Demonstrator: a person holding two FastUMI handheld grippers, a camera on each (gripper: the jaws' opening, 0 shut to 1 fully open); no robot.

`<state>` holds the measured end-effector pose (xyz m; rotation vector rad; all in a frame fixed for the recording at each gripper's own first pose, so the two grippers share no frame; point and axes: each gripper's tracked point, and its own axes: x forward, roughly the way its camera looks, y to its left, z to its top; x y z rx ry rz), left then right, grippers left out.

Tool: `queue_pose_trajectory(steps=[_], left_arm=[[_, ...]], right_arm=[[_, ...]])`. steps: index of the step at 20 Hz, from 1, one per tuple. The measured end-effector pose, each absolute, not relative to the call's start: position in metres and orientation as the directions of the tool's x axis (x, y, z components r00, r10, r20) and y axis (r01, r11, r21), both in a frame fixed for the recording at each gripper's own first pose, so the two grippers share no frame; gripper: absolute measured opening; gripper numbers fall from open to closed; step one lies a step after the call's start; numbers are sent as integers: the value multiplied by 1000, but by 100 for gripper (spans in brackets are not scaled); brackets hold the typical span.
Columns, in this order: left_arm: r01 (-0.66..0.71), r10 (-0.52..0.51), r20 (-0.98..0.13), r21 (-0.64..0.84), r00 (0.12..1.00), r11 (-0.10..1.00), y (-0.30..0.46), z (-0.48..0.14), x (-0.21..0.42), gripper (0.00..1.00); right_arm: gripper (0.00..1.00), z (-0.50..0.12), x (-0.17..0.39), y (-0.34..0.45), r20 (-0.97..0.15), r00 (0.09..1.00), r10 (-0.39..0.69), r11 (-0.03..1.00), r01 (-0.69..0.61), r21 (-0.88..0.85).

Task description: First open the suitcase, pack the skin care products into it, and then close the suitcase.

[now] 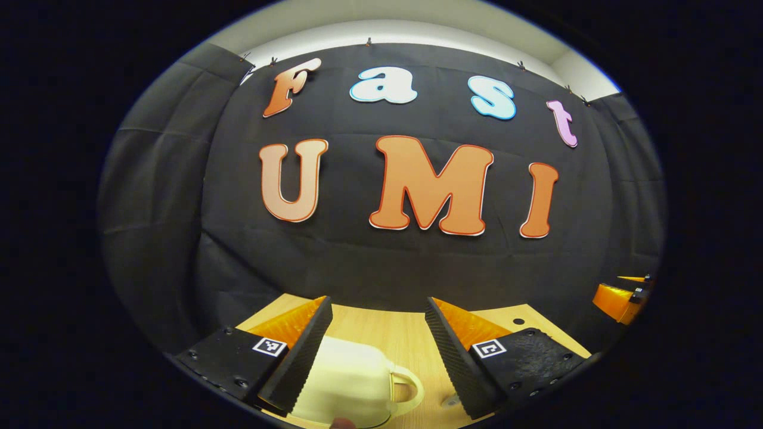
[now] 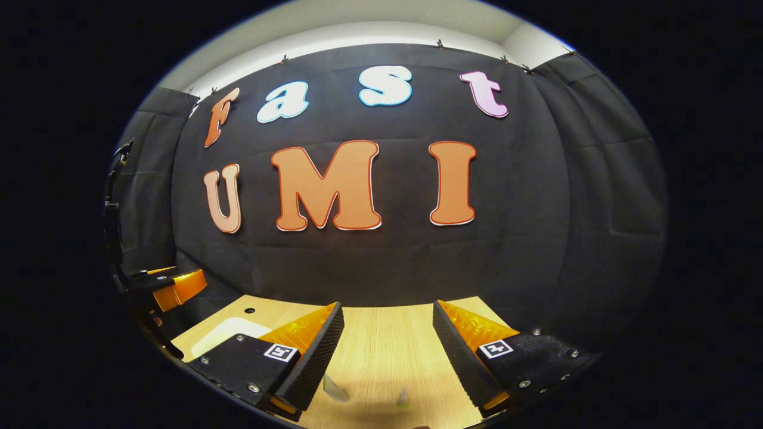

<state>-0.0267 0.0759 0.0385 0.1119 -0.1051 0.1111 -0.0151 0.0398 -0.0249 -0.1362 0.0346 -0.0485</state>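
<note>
While both claws gape wide above the table (image 2: 387,333), the suitcase (image 1: 349,381) lies closed under the left claw (image 1: 377,333).

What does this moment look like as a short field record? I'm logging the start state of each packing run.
suitcase: cream case with a handle on its side, lid closed, on the table
table: light wood
left tongs: open, hovering above the suitcase, not touching it
right tongs: open, over bare table
small items: two small objects on the table near the right tongs, too blurred to identify
task progress: suitcase not yet opened
</note>
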Motion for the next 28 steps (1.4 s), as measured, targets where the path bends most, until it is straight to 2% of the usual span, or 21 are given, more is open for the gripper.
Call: queue_pose_trajectory(steps=[8, 15, 19, 23, 28], left_arm=[[-170, 158, 98, 122, 982, 978, 51, 28, -31, 97], [-150, 135, 67, 322, 989, 935, 41, 0, -23, 96], [-98, 124, -22, 481, 992, 871, 48, -48, -15, 100], [15, 100, -161, 591, 982, 806, 55, -108, -9, 98], [181, 43, -279, 726, 959, 663, 45, -168, -3, 98]], right_arm=[[95, -27, -13, 12, -69, 998, 1, 989, -10, -144], [95, -37, -12, -3, -96, 995, -8, 989, -7, -149], [95, -49, -14, -13, -125, 991, -40, 990, 23, -137], [95, -58, -20, -30, -150, 985, -90, 987, 68, -145], [95, -70, -27, -53, -184, 970, -158, 982, 136, -129]])
